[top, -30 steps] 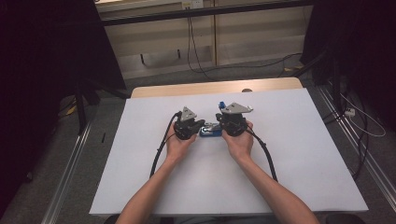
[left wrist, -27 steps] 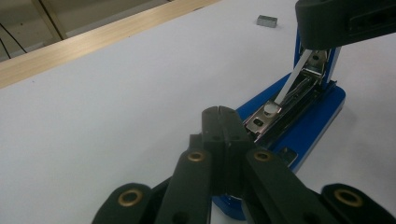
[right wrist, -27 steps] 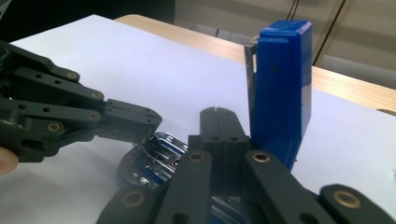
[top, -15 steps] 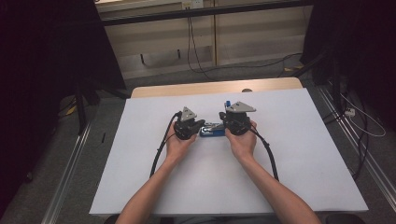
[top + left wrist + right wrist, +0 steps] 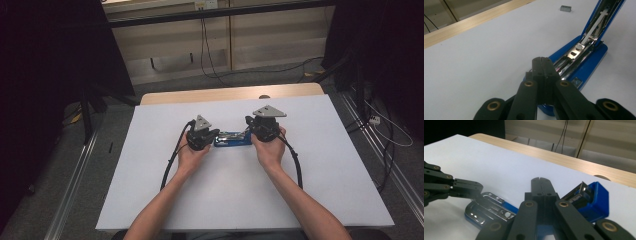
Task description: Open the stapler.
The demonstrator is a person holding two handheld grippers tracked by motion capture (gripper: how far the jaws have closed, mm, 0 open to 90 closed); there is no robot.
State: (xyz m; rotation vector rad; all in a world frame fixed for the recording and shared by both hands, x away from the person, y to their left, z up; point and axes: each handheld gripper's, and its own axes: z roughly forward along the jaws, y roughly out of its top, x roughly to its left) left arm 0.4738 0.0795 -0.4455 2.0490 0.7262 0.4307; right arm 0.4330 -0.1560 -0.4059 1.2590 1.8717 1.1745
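You're working on that blue stapler (image 5: 232, 139) lying mid-desk (image 5: 150, 190), right between your two hands. Your left claw (image 5: 542, 65) is pressed together with nothing in it, its tip pinning down the front of the base by the chrome rail. Your right claw (image 5: 541, 185) is pressed together too, empty, sitting at the hinged blue top (image 5: 591, 199), which is swinging open. Looks like you're opening it up for a reload. A staple block (image 5: 565, 8) is waiting farther off, so next you're probably spreading one claw to go pick it.
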